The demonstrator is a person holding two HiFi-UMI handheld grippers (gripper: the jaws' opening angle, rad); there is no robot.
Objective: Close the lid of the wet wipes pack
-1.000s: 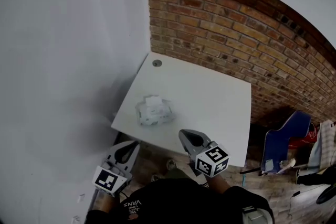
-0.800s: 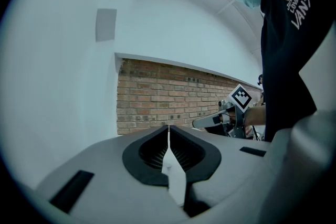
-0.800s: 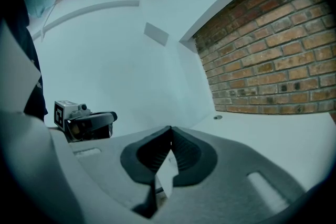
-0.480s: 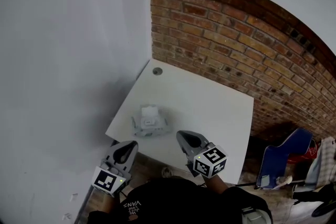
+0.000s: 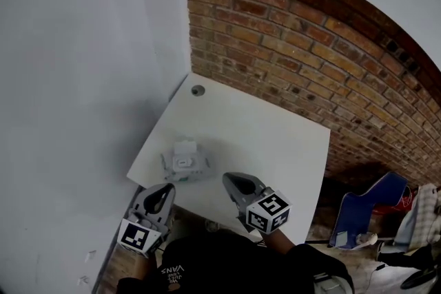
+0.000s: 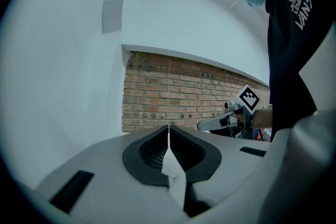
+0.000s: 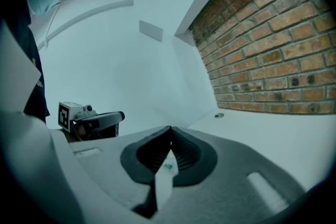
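A pale wet wipes pack [image 5: 184,164] lies on the white table [image 5: 269,141], near its front left corner, with its small lid standing up at the far side. My left gripper [image 5: 165,193] is held just off the table's near edge, below the pack, jaws closed together with nothing between them. My right gripper [image 5: 231,180] hovers over the near edge to the pack's right, also shut and empty. In the left gripper view my left gripper [image 6: 168,127] points at the brick wall. In the right gripper view my right gripper [image 7: 170,128] faces the white wall; the pack is hidden there.
A brick wall [image 5: 310,58] runs along the table's far side and a white wall [image 5: 76,79] along its left. A round cable hole [image 5: 198,90] sits at the far left corner. A blue folding chair [image 5: 362,213] and clutter stand on the floor at right.
The view has shifted, so the table and pack sit lower and further left. Both grippers have stayed shut and close to the table's near edge.
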